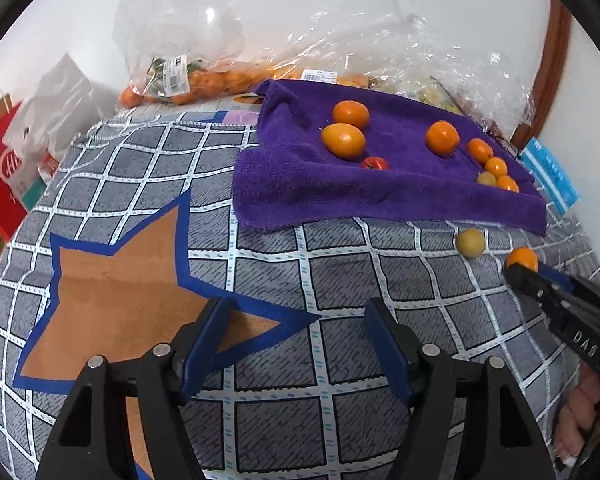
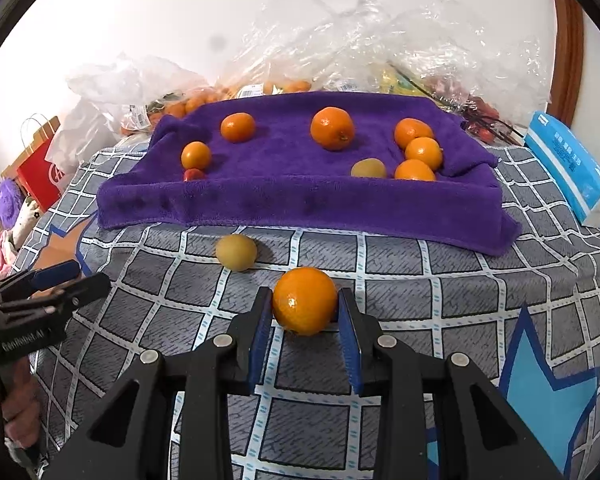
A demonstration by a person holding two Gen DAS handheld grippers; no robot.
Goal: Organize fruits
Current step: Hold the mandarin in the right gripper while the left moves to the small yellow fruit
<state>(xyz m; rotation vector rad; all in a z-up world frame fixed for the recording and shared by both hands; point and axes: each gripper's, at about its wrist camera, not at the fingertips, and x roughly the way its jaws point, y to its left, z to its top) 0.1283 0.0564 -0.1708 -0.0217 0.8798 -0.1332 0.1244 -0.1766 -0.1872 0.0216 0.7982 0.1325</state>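
Right gripper (image 2: 305,312) is closing on an orange (image 2: 304,300) lying between its fingers on the checked cloth (image 2: 320,412). Left gripper (image 1: 296,344) is hanging open and empty, farther off. Beyond are lying a yellow fruit (image 2: 236,252), then the purple towel (image 2: 300,200).

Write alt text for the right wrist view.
The right gripper has its jaws around an orange on the checked cloth; a yellowish fruit lies just beyond, before a purple towel carrying more fruit.
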